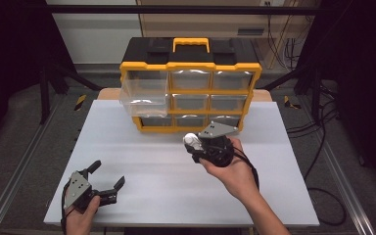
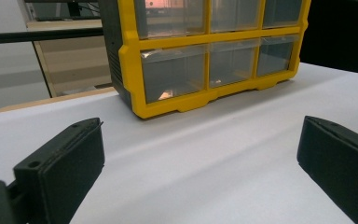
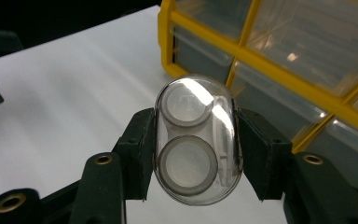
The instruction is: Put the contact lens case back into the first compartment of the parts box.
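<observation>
No brand or label is legible; a faint raised letter, perhaps a T, shows on one disc. One clear oval case (image 3: 196, 140) holding two round grey-rimmed discs is clamped between the jaws of the right gripper (image 1: 196, 147), held above the white table (image 1: 152, 166) just in front of the organiser. One yellow-and-black drawer organiser (image 1: 191, 83) stands at 12 o'clock: nine clear drawers, the left middle one pulled out. The left gripper (image 1: 108, 178) sits at 7 o'clock, jaws apart, holding nothing.
</observation>
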Available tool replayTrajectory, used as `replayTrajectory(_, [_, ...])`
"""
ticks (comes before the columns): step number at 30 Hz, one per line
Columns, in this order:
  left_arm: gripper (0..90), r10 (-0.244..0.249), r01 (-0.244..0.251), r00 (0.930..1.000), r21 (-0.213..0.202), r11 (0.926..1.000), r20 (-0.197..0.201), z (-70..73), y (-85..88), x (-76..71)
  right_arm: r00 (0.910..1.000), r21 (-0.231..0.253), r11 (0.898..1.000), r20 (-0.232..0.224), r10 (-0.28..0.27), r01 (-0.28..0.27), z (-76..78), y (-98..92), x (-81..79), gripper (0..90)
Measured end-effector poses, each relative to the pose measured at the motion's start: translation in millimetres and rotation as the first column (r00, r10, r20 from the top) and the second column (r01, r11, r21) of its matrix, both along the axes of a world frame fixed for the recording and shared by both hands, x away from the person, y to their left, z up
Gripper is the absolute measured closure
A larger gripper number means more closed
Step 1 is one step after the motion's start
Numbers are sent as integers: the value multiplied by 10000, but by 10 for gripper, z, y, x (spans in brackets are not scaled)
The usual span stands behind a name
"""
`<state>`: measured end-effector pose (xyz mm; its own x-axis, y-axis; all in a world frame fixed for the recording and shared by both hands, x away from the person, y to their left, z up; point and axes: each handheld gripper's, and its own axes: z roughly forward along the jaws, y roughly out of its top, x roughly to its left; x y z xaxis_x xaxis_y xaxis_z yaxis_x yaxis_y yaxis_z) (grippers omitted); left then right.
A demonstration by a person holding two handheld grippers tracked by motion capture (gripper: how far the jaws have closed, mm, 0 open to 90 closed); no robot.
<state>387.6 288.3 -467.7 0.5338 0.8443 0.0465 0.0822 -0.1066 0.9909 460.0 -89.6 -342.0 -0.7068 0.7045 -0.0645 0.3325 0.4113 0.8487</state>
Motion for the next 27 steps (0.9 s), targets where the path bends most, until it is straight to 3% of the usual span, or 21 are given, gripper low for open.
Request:
replayTrajectory(2, [3, 38, -38, 10000, -43, 10000, -4, 0, 11, 1, 9999, 121, 9999, 151, -68, 66, 142, -9, 58, 492])
replayTrajectory(18, [4, 86, -86, 10000, -72, 9999, -3, 2, 26, 5, 9924, 362, 9990, 1191, -310, 269, 770, -8, 175, 492])
replayTrajectory(27, [4, 79, -79, 10000, -67, 9999, 8, 6, 32, 6, 9865, 456, 9985, 1594, -387, 318, 992, 22, 207, 492])
